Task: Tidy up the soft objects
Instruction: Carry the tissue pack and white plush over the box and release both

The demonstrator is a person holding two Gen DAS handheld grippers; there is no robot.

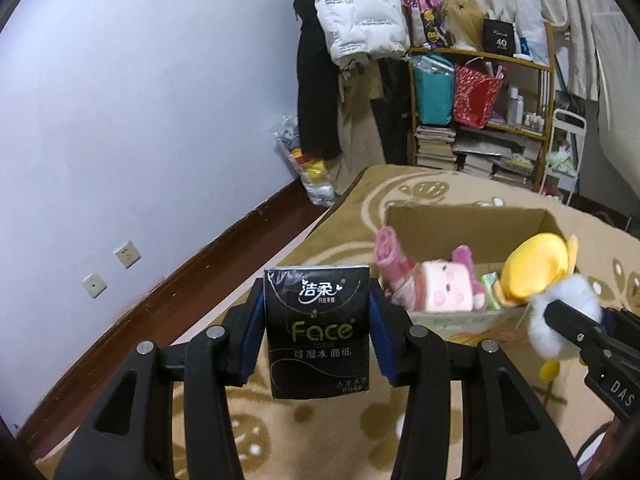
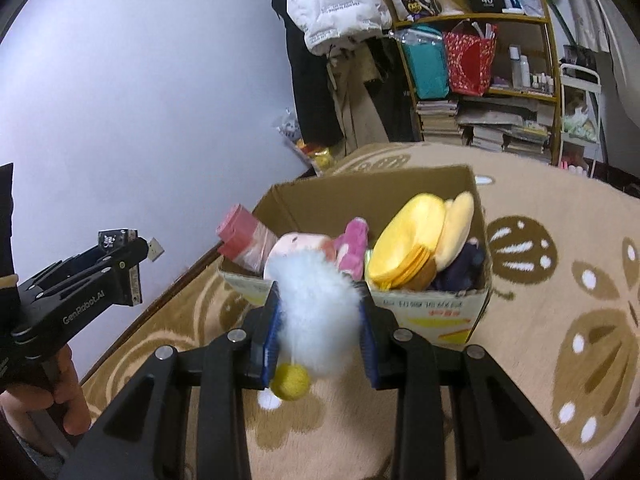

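My left gripper (image 1: 317, 320) is shut on a black tissue pack (image 1: 318, 330), held upright above the blanket, left of the cardboard box (image 1: 460, 322). My right gripper (image 2: 319, 332) is shut on a white fluffy pompom toy (image 2: 316, 308) with a small yellow ball (image 2: 290, 386) hanging below; it also shows in the left wrist view (image 1: 560, 320). It hovers just in front of the box (image 2: 432, 312). The box holds a pink plush (image 2: 296, 246), a yellow plush (image 2: 412, 244), a pink roll (image 2: 244, 236) and a dark soft item (image 2: 460, 268).
The box stands on a beige patterned blanket (image 2: 560, 280). A lilac wall (image 1: 140, 120) with sockets runs on the left. A shelf (image 1: 480, 120) with bags and books, and hanging coats (image 1: 352, 20), stand behind.
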